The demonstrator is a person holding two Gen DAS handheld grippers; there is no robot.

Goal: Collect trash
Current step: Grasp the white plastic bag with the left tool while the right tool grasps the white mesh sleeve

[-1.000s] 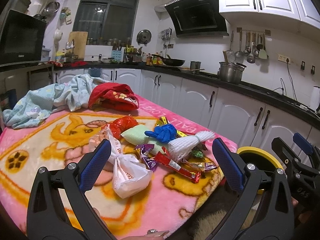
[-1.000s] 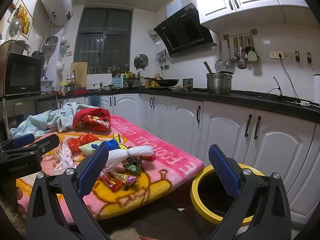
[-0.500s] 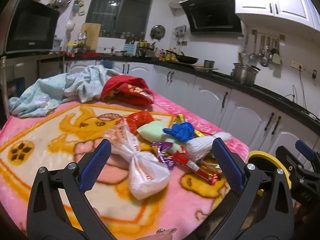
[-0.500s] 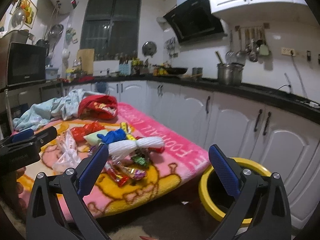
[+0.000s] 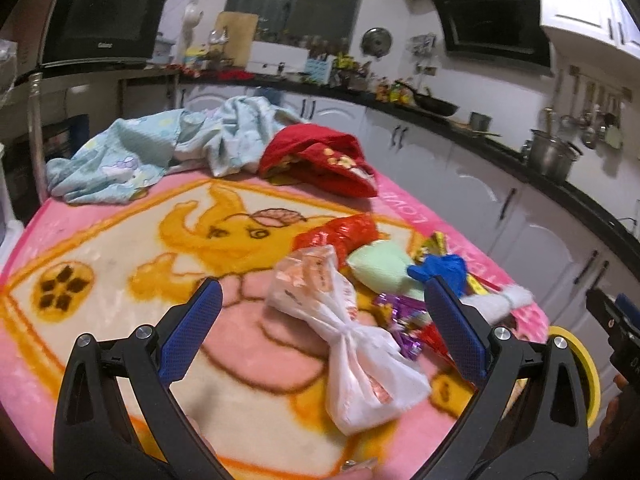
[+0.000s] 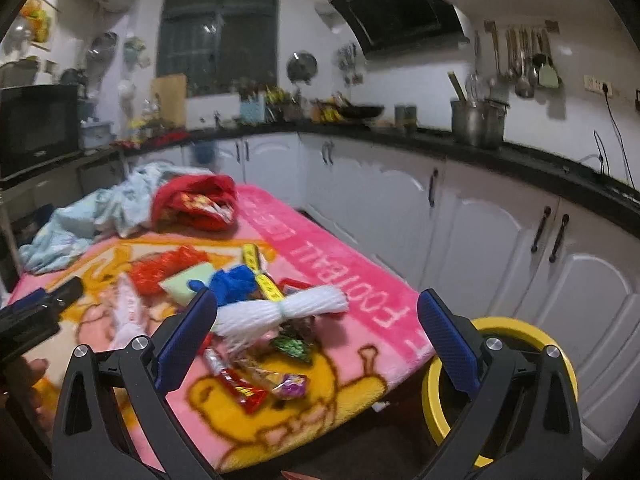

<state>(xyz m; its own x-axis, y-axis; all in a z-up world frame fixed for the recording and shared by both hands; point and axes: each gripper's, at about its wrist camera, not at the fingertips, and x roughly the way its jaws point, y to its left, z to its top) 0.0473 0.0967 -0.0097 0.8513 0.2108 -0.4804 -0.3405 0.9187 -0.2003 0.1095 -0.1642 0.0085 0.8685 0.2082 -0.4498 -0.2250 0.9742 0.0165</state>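
A pile of trash lies on a pink and yellow blanket [image 5: 120, 248]. It holds a knotted white plastic bag [image 5: 352, 344], a red crinkly bag [image 5: 340, 232], a pale green pouch [image 5: 380, 264], a blue wad [image 5: 440, 270], a white foam net [image 6: 280, 312] and several candy wrappers [image 6: 248, 384]. My left gripper [image 5: 324, 332] is open, its fingers straddling the white bag from above. My right gripper [image 6: 320, 332] is open over the blanket's near corner, with the foam net and wrappers between its fingers. A yellow-rimmed bin [image 6: 500, 392] stands on the floor by that corner.
A crumpled light blue cloth [image 5: 160, 148] and a red cloth [image 5: 320, 160] lie at the blanket's far end. White cabinets [image 6: 480, 220] under a black countertop run along the right. A microwave [image 5: 104, 16] stands at the far left.
Both grippers have moved forward and tilted down toward the blanket. The white bag now lies between the left fingers and looks larger. The trash itself has not moved.
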